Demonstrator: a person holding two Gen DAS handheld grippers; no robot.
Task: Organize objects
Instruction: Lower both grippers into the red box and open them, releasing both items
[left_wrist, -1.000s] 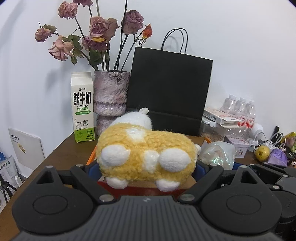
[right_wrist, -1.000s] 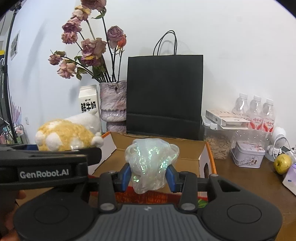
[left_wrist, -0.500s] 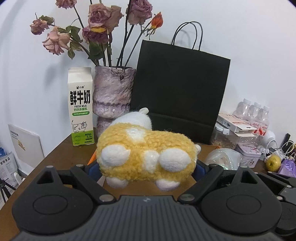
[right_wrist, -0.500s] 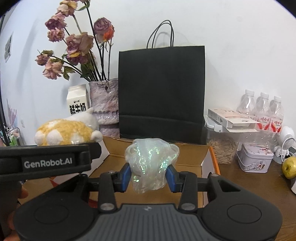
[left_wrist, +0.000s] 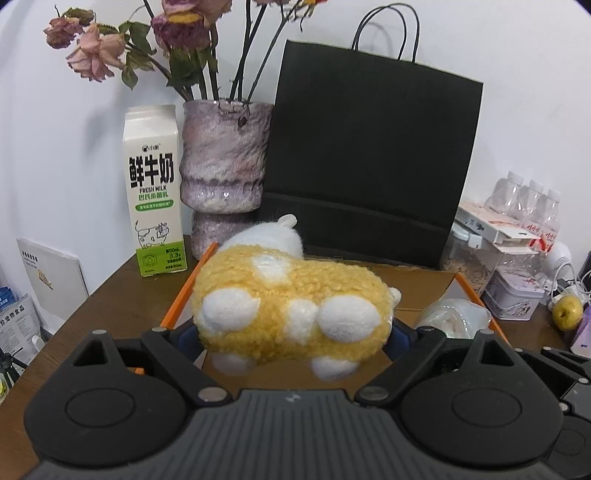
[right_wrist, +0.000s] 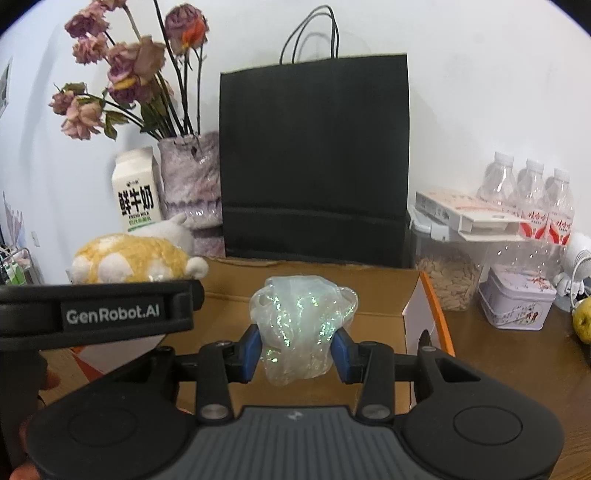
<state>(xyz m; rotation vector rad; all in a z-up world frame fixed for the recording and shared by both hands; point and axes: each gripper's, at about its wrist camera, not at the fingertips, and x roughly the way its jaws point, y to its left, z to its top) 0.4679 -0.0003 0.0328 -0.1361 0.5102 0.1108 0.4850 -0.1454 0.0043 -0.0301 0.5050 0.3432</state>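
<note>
A yellow-and-white plush toy (left_wrist: 291, 310) sits crosswise between the wide-set jaws of my left gripper (left_wrist: 293, 336), which is shut on it. The toy hangs over the left half of an open cardboard box (left_wrist: 424, 284) with orange edges. My right gripper (right_wrist: 301, 350) is shut on a crumpled iridescent plastic bundle (right_wrist: 303, 325), held above the same box (right_wrist: 380, 295). In the right wrist view the plush toy (right_wrist: 129, 258) and the left gripper's black body (right_wrist: 99, 314) show at the left. A hand shows at that view's lower left edge.
Behind the box stand a milk carton (left_wrist: 155, 206), a mottled vase (left_wrist: 225, 162) of dried roses and a black paper bag (left_wrist: 369, 158). To the right are a seed jar (right_wrist: 447, 273), water bottles (right_wrist: 532, 199), a tin (right_wrist: 517, 302) and a yellow-green fruit (left_wrist: 567, 312).
Both grippers have moved forward toward the back wall and a little down, so the box now lies under them. Both grips are unchanged.
</note>
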